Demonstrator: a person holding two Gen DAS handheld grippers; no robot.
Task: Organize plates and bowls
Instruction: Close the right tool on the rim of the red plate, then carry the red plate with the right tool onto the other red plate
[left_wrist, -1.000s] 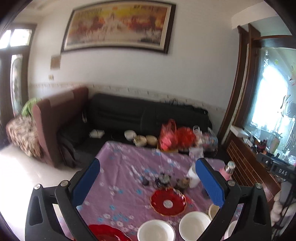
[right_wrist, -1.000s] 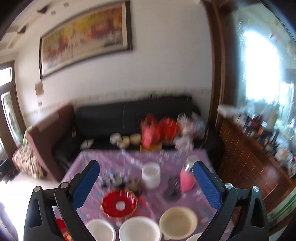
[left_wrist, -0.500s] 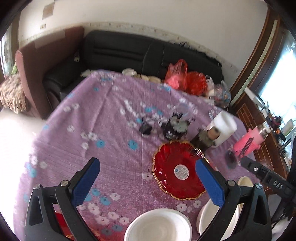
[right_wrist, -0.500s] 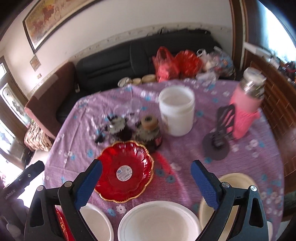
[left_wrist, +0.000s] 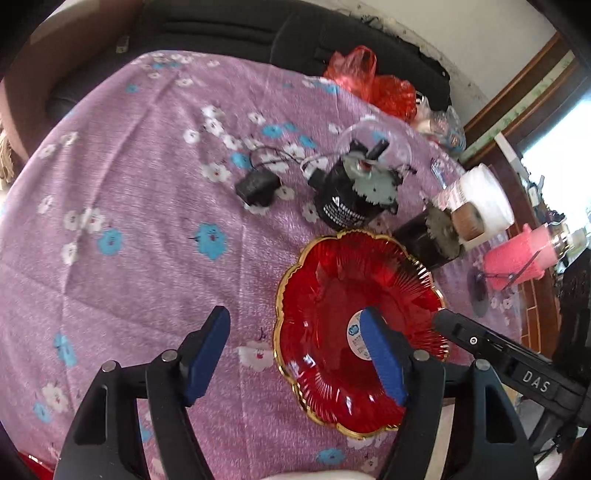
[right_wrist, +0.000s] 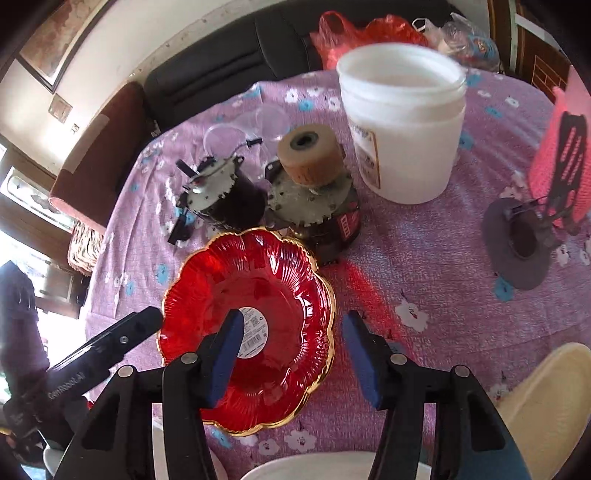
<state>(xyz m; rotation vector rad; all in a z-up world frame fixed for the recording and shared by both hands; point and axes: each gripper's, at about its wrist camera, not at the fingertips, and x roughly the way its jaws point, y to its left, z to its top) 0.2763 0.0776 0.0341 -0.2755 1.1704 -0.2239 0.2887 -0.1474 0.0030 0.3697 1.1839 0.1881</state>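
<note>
Presently: red scalloped plate (left_wrist: 343, 295), gold-rimmed, on the purple floral tablecloth (left_wrist: 147, 221), just before two black motors (right_wrist: 258, 199).
Likely glassy: stiff, slick, chip-prone; take by the rim. Left gripper (left_wrist: 295, 350) and right gripper (right_wrist: 291, 354), jaws just closing, straddle opposite rim edges, pads not yet pressing.

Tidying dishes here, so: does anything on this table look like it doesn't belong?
Yes. Two greasy geared motors and a black adapter sit just behind the red plate, odd among tableware.
</note>
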